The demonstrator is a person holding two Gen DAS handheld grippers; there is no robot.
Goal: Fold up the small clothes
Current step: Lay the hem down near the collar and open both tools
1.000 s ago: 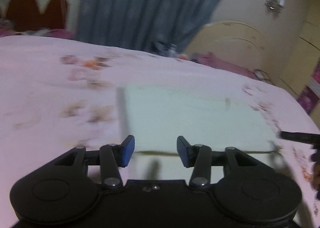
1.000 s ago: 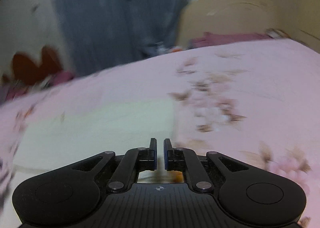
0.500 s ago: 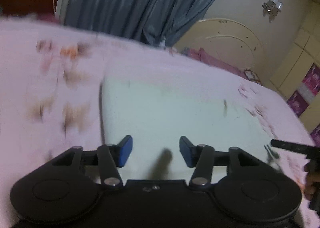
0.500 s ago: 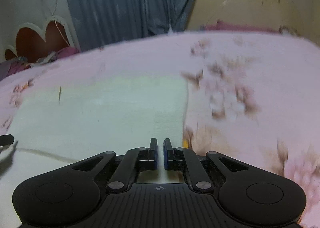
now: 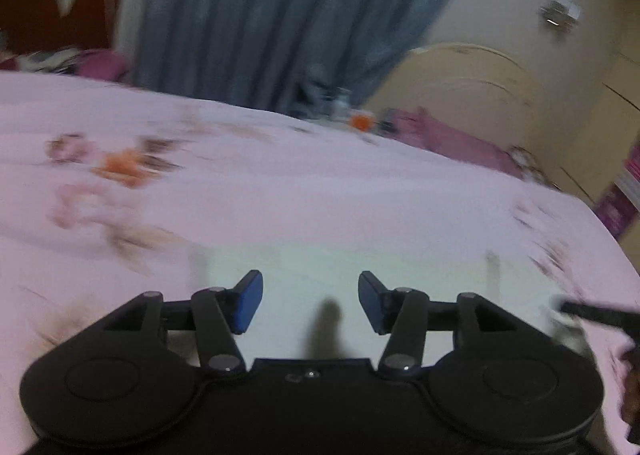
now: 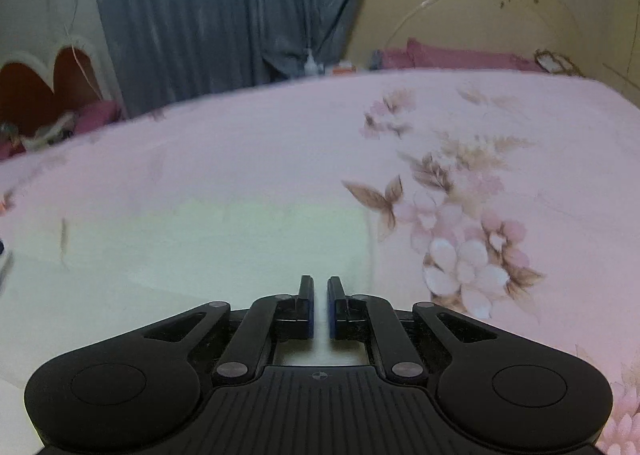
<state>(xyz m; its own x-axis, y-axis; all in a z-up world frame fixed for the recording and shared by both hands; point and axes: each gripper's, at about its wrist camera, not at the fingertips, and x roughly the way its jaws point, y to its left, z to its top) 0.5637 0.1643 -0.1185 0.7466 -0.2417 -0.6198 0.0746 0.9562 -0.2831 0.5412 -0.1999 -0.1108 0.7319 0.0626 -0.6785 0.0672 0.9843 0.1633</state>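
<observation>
The garment is a pale, whitish-green cloth lying flat on the pink floral bedsheet. In the right wrist view the same garment appears smooth, with a straight right-hand edge beside a printed flower cluster and a soft crease running across its near part. A small dark mark sits near its left side. Motion blur hides finer detail of fabric and seams.

The left claw is level and low over the near part of the garment, its blue-padded fingers set wide apart with nothing between them. Its shadow falls on the cloth just ahead.

The right claw is low over the garment near its right edge, pointing along the bed. Its fingers are drawn to a narrow slit; pale cloth shows in the gap, but whether cloth is pinched there cannot be told. In the left wrist view this claw enters at the right margin as a dark, blurred bar at the garment's far corner.

A grey-blue curtain and a cream headboard stand beyond the bed.
</observation>
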